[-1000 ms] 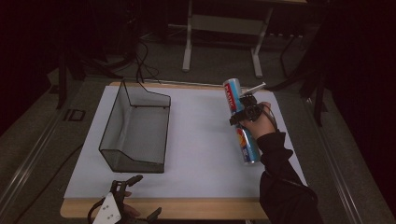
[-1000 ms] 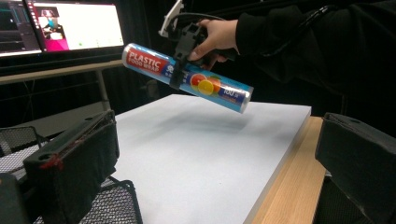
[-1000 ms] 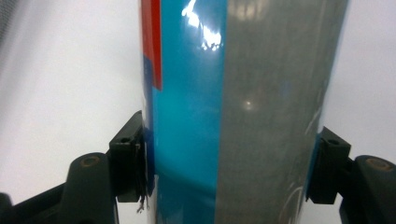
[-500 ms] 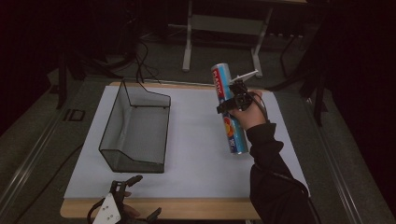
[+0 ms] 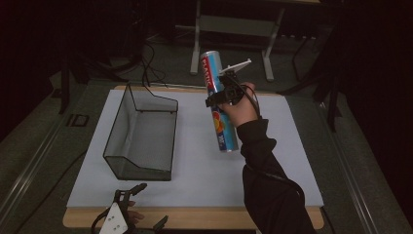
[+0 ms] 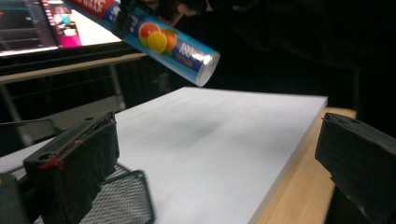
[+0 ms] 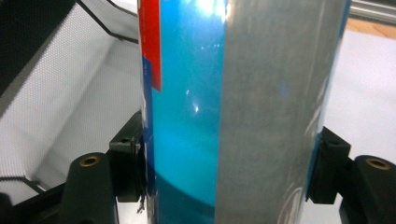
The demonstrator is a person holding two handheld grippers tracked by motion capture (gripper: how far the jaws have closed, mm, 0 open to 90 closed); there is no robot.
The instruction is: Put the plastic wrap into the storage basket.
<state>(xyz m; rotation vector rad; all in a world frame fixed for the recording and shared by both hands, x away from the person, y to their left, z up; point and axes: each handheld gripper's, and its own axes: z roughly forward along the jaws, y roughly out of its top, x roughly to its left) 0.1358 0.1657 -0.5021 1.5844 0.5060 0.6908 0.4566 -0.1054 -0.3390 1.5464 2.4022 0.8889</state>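
A blue roll of plastic wrap with a red label and printed oranges hangs tilted above the white mat, its far end higher. My right gripper is shut on its middle. In the right gripper view the black pads press both sides of the roll, and the gripper grips it. A black wire-mesh basket stands empty to the roll's left. My left gripper rests at the table's front edge, open and holding nothing. In the left gripper view its jaws stand wide apart, with the roll up ahead.
The white mat covers most of the wooden table. The basket's mesh wall lies just left of the roll. A desk frame and cables stand on the floor beyond the table. A lit screen shows far off.
My right gripper has carried the roll up and to the left, closer to the basket. The left gripper has stayed where it was.
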